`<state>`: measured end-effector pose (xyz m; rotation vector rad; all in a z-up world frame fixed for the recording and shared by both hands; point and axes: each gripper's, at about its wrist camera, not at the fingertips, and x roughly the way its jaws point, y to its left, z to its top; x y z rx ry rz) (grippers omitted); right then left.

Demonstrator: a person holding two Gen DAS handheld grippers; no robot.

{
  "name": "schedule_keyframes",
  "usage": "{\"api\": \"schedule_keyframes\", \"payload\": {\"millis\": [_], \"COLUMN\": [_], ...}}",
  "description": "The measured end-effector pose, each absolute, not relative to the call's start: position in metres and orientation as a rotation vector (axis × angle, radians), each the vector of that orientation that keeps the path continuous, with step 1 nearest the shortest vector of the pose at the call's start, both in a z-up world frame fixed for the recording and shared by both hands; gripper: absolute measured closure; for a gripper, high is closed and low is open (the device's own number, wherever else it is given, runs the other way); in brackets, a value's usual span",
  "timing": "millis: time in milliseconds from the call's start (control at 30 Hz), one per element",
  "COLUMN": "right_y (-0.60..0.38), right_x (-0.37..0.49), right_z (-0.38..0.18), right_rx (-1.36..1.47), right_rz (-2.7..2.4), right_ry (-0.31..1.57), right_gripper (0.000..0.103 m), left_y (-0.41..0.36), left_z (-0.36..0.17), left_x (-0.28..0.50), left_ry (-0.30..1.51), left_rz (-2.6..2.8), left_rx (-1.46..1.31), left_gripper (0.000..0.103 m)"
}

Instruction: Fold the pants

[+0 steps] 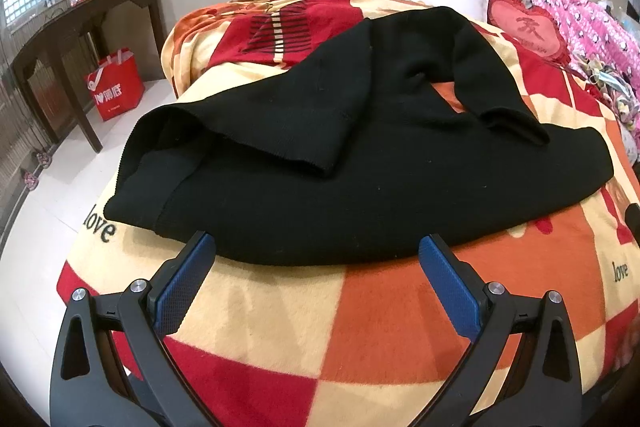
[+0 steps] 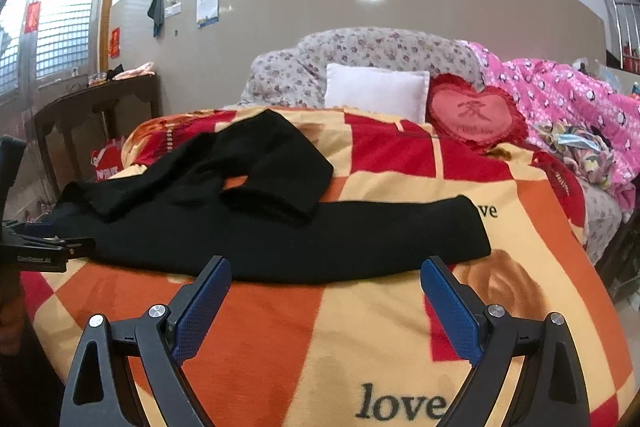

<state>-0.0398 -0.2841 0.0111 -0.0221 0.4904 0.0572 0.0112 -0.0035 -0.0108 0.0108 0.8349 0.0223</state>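
Black knit pants point(image 1: 320, 155) lie loosely spread on a bed under a red, orange and cream checked blanket point(image 1: 380, 327). One leg runs along the near side, the other is bent back over it. My left gripper point(image 1: 318, 247) hovers open just in front of the pants' near edge, its blue pads point(image 1: 182, 291) empty. In the right wrist view the pants point(image 2: 280, 227) stretch across the blanket point(image 2: 320, 347), and my right gripper point(image 2: 326, 269) stands open just short of the near leg, holding nothing. The left gripper's body point(image 2: 36, 251) shows at the left edge of that view.
At the head of the bed sit a white pillow point(image 2: 376, 95), a red heart cushion point(image 2: 472, 119), floral bedding point(image 2: 360, 55) and a pink quilt point(image 2: 568, 99). A dark wooden table point(image 1: 80, 23) and a red bag point(image 1: 116, 83) stand on the floor to the left.
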Motion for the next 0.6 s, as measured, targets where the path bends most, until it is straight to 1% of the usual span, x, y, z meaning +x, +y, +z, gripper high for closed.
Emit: {"api": "schedule_keyframes", "payload": {"millis": [267, 600], "right_y": [-0.278, -0.29], "right_x": [-0.037, -0.03], "right_z": [0.007, 0.005], "right_rx": [-0.069, 0.044], "right_rz": [0.062, 0.043], "right_ry": [0.536, 0.551], "right_gripper": [0.008, 0.008], "left_y": [-0.008, -0.012], "left_z": [-0.009, -0.005], "left_x": [0.012, 0.013], "left_ry": [0.828, 0.834], "left_rz": [0.023, 0.047], "left_rx": [0.019, 0.066], "left_gripper": [0.001, 0.001]}}
